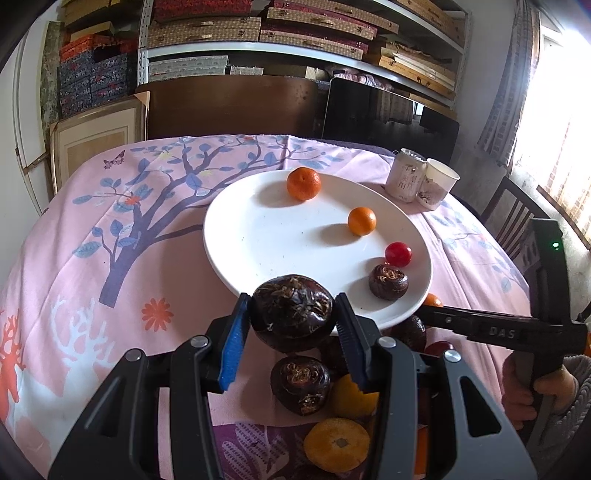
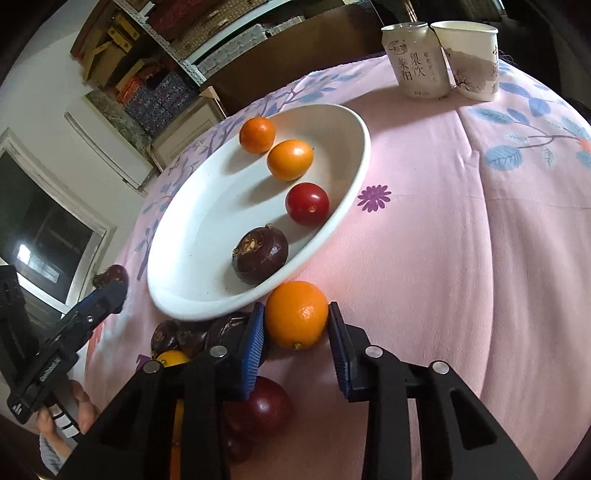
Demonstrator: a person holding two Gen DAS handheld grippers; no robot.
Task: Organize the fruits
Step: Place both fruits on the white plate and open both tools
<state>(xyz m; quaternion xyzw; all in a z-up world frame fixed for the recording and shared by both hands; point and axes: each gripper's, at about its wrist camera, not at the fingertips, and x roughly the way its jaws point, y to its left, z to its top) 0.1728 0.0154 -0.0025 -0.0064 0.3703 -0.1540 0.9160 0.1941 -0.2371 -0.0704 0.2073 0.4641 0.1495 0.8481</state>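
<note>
My left gripper (image 1: 293,319) is shut on a dark brown water chestnut (image 1: 293,314), held just over the near rim of the white plate (image 1: 266,236). The plate holds a tangerine (image 1: 303,183), a small orange (image 1: 362,220), a cherry tomato (image 1: 398,254) and another water chestnut (image 1: 388,281). My right gripper (image 2: 295,326) is shut on a small orange (image 2: 296,314) at the plate's (image 2: 207,236) near edge, on the pink cloth. Several loose fruits (image 1: 301,384) lie under both grippers. The left gripper (image 2: 110,295) also shows in the right wrist view.
A drink can (image 2: 415,61) and a paper cup (image 2: 469,59) stand beyond the plate at the table's far right. A wooden chair (image 1: 513,218) is at the right side. Shelves of boxes (image 1: 258,33) fill the back wall.
</note>
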